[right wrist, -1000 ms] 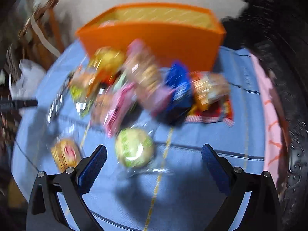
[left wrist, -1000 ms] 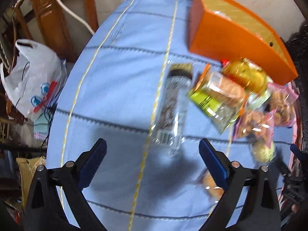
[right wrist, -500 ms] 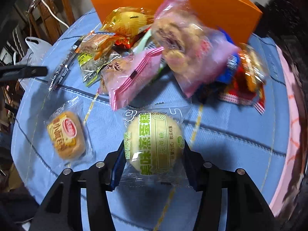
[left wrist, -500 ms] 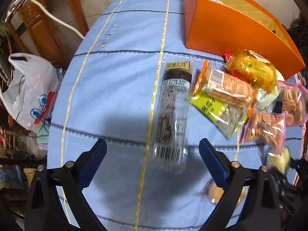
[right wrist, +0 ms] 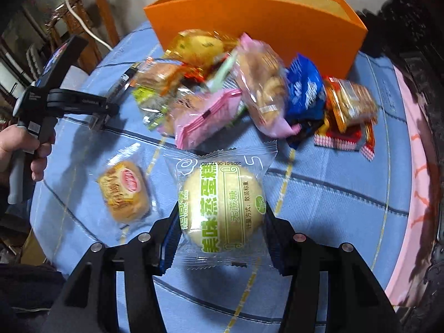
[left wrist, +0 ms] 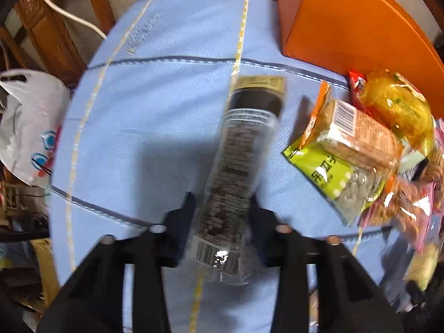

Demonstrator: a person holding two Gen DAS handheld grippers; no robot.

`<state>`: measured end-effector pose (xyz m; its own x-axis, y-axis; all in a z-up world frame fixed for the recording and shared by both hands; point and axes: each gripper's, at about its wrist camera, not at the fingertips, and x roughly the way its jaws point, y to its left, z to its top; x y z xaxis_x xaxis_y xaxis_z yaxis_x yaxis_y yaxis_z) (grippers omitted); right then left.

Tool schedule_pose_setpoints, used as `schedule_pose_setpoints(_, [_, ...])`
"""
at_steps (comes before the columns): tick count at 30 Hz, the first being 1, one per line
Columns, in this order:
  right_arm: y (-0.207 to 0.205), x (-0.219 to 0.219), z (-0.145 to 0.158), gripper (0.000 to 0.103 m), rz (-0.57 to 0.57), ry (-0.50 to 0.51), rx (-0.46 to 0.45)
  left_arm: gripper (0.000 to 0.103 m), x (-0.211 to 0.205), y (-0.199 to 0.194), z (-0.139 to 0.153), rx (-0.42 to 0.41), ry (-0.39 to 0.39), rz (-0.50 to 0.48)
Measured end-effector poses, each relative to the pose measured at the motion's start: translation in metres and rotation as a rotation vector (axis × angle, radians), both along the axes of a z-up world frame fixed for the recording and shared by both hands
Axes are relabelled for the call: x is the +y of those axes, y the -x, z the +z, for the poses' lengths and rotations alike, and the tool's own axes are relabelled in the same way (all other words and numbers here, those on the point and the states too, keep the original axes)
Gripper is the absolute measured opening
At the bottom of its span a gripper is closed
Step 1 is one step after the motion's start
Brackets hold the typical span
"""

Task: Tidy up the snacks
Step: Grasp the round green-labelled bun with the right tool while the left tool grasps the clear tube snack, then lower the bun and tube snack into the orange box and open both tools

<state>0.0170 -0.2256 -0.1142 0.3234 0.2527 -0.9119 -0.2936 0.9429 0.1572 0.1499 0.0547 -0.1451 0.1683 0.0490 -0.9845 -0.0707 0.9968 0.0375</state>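
Note:
A long clear pack of dark snacks (left wrist: 238,149) lies lengthwise on the blue tablecloth (left wrist: 155,97). My left gripper (left wrist: 223,202) points straight down over its near end, its jaws closing, and both pads touch the pack's sides. The right wrist view shows that left gripper (right wrist: 97,119) at the left, held by a hand (right wrist: 16,144). My right gripper (right wrist: 220,211) is shut on a round pale cake in a clear green-printed wrapper (right wrist: 219,194), held just above the cloth. An open orange box (right wrist: 249,14) stands at the far side.
A heap of packets lies in front of the orange box (left wrist: 347,25): green seed bag (left wrist: 335,177), yellow pack (left wrist: 396,105), pink pack (right wrist: 205,116), blue pack (right wrist: 304,88). A small wrapped pastry (right wrist: 125,191) lies apart. A white plastic bag (left wrist: 25,122) and wooden chair (left wrist: 47,36) are beyond the table's left edge.
My left gripper came down over the long pack and its jaws went from wide open to touching it. My right gripper closed on the round cake and raised it slightly.

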Motion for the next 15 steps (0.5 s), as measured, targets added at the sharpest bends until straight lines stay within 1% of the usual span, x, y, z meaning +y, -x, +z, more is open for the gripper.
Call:
schedule_pose_setpoints(3, [0.000,0.007,0.023,0.054,0.038,-0.047,-0.045,0.029,0.010,0.010,0.018,-0.014,0.098,0.023])
schedule_pose_setpoints(7, [-0.006,0.005,0.050,0.054,0.048,-0.075,-0.110,0.029,0.020,0.023,0.049,-0.071,0.136,0.033])
schedule_pose_setpoints(10, [-0.016,-0.005,0.066,0.054,0.020,-0.075,-0.154,0.029,0.021,0.026,0.075,-0.128,0.158,0.034])
schedule_pose_setpoints(15, [-0.044,-0.023,0.088,0.055,-0.053,-0.059,-0.228,0.029,0.004,0.008,0.126,-0.232,0.191,-0.020])
